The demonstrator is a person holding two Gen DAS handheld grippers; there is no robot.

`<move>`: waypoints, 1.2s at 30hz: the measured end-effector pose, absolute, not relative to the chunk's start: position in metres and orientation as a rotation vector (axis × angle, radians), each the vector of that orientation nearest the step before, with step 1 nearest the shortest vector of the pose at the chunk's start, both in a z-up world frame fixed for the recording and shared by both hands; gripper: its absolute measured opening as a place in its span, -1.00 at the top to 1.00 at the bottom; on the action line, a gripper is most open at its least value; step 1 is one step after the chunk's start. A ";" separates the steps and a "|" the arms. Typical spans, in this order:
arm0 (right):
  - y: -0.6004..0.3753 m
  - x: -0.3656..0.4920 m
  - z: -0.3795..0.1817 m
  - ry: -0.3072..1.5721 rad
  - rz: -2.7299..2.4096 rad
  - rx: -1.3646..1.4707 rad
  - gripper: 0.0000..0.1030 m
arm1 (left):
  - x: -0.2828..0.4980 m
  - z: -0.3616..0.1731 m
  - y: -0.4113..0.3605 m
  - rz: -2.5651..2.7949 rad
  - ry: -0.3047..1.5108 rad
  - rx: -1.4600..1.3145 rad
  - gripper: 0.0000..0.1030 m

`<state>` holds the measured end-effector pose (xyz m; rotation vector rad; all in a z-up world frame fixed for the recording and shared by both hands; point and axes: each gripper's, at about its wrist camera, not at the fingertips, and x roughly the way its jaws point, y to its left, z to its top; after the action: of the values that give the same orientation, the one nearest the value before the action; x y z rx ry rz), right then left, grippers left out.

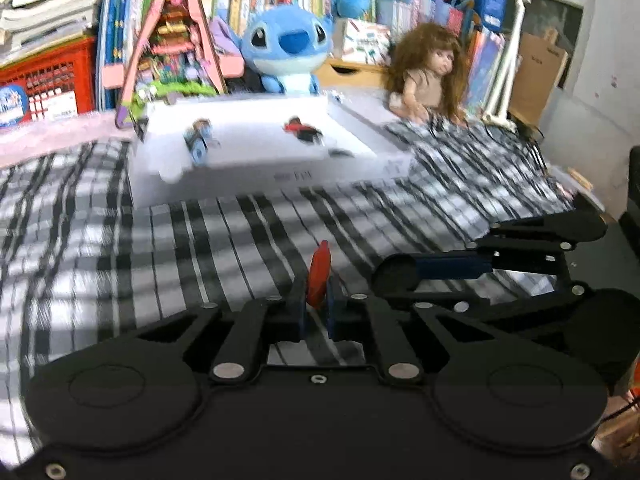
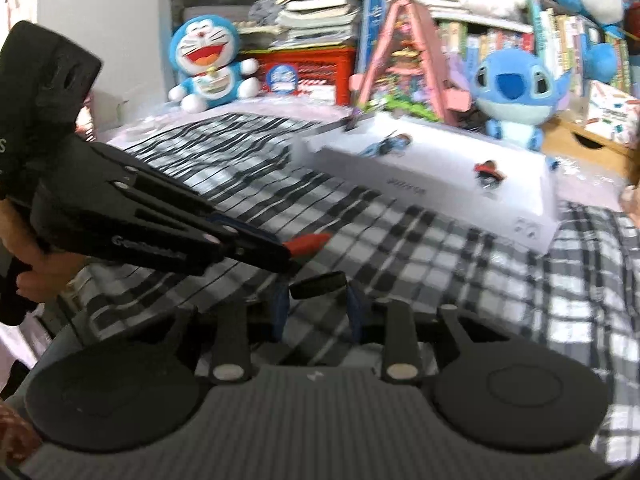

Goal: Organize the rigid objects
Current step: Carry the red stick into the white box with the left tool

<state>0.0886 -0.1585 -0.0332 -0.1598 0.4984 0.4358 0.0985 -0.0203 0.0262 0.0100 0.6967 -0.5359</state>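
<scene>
My left gripper [image 1: 317,312] is shut on a small flat red piece [image 1: 319,274] that stands up between its blue pads, above the checked cloth. It also shows in the right wrist view [image 2: 306,243], poking out of the left gripper's tips. My right gripper [image 2: 318,304] holds a small flat black piece [image 2: 318,285] between its blue pads. The right gripper shows in the left wrist view [image 1: 400,276] at the right. A white box [image 1: 260,152] with two small figures on its lid, one blue [image 1: 198,140] and one red and black [image 1: 303,130], lies ahead on the cloth.
A black-and-white checked cloth [image 1: 120,260] covers the surface. Behind the box stand a blue plush [image 1: 286,46], a doll [image 1: 430,72], a pink triangular toy house [image 1: 176,36], a red crate [image 1: 48,76] and shelves of books. A Doraemon plush [image 2: 210,62] sits at the far left.
</scene>
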 end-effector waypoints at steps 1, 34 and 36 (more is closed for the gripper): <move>-0.162 0.092 -0.030 0.490 0.421 -0.152 0.32 | 0.105 0.031 -0.022 -0.524 0.688 0.010 0.83; -0.246 0.258 -0.013 0.537 -0.023 0.138 0.28 | 0.279 0.017 -0.076 -0.272 0.726 -0.002 0.80; -0.245 0.259 -0.013 0.537 -0.025 0.140 0.23 | 0.278 0.016 -0.077 -0.275 0.722 0.005 0.75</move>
<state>0.2586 -0.2451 -0.0132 0.1396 0.5369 -0.0247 0.2777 -0.0770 0.0162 0.0055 0.7224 -0.2745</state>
